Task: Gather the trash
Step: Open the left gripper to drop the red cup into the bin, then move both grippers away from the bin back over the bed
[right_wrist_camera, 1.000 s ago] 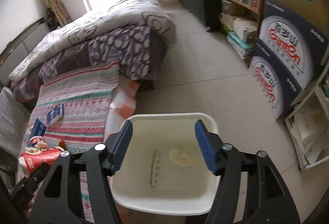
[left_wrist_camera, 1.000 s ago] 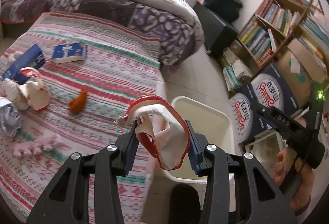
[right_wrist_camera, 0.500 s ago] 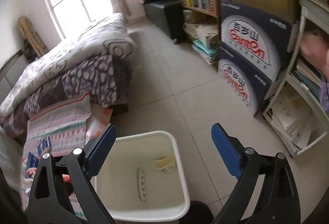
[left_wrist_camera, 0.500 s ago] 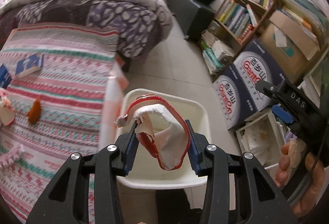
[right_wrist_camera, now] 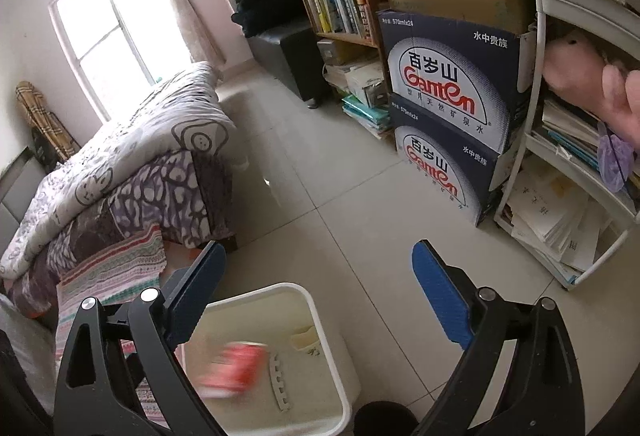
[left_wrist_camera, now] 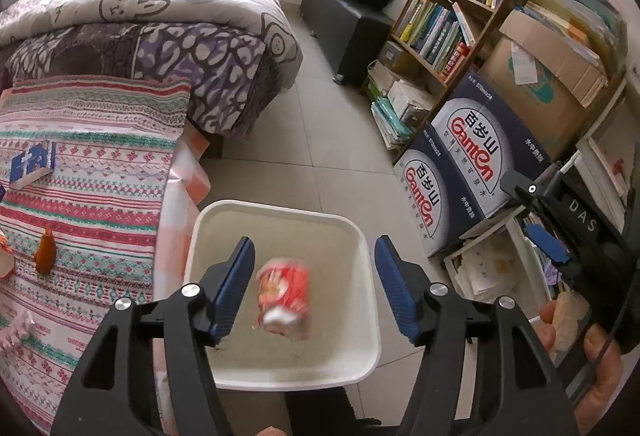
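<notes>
Half a second ago the left tongs (left_wrist_camera: 312,276) pinched the crumpled red-and-white cup (left_wrist_camera: 285,293) between their blue pads; now their jaws stand wide apart and the cup, blurred, is clear of both pads, inside the outline of the white bin (left_wrist_camera: 362,236) below them. From the right wrist view the same cup (right_wrist_camera: 236,364) shows as a red smear within the bin (right_wrist_camera: 320,310), to the left of a pale toothed strip (right_wrist_camera: 279,382) lying on the bin floor and a small cream scrap (right_wrist_camera: 305,341) against the far wall. The right tongs (right_wrist_camera: 318,296) have swung further from the bin toward the tiled floor (right_wrist_camera: 332,176) and are spread wide with nothing between them; in the left wrist view they appear at the right edge (left_wrist_camera: 548,236), held by a hand (left_wrist_camera: 588,352). The bin stands on the floor just beside the bed (left_wrist_camera: 92,172), whose striped cover carries a blue booklet (left_wrist_camera: 31,165) and an orange scrap (left_wrist_camera: 45,250) near its left side. Two stacked dark-blue Ganten boxes (left_wrist_camera: 460,156) sit beyond the bin, against a bookshelf (left_wrist_camera: 452,12) full of books.
</notes>
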Demonstrator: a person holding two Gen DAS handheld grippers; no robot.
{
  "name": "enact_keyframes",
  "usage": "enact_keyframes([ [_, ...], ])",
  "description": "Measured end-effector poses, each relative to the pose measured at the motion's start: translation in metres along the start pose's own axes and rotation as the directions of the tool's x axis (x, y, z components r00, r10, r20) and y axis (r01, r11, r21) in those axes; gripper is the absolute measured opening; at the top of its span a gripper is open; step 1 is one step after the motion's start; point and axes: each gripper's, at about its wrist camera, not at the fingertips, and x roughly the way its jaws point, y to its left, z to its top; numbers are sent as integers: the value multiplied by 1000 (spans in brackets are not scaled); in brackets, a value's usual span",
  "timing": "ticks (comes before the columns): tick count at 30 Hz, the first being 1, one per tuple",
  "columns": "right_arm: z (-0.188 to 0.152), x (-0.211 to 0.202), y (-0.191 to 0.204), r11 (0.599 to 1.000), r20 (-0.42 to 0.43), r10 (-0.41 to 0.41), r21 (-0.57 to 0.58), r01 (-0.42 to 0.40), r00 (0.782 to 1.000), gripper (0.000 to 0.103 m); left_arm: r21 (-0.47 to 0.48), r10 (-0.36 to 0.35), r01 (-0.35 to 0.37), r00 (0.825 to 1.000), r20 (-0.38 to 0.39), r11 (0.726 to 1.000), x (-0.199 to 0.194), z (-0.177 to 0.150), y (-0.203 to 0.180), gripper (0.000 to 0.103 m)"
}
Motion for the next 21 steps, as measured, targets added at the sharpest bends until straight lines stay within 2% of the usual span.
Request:
enact_keyframes([
  [10,-13,-1,30,996,21,-12,-84,14,1000,96,55,66,-69,997,50,996,-20,-1,18,64],
  [16,-22,0,51,989,37,-30,-142,35,999,96,19,116,-118,991,59,993,-24,-10,46,67],
  [18,-25,0,56,989,36,-29,-147,34,999,96,15,137,-138,988,65,990,-26,-12,53,72],
  [21,-30,2,66,986,26,-27,-164,31,999,96,19,169,-170,983,68,985,-30,-16,64,73],
])
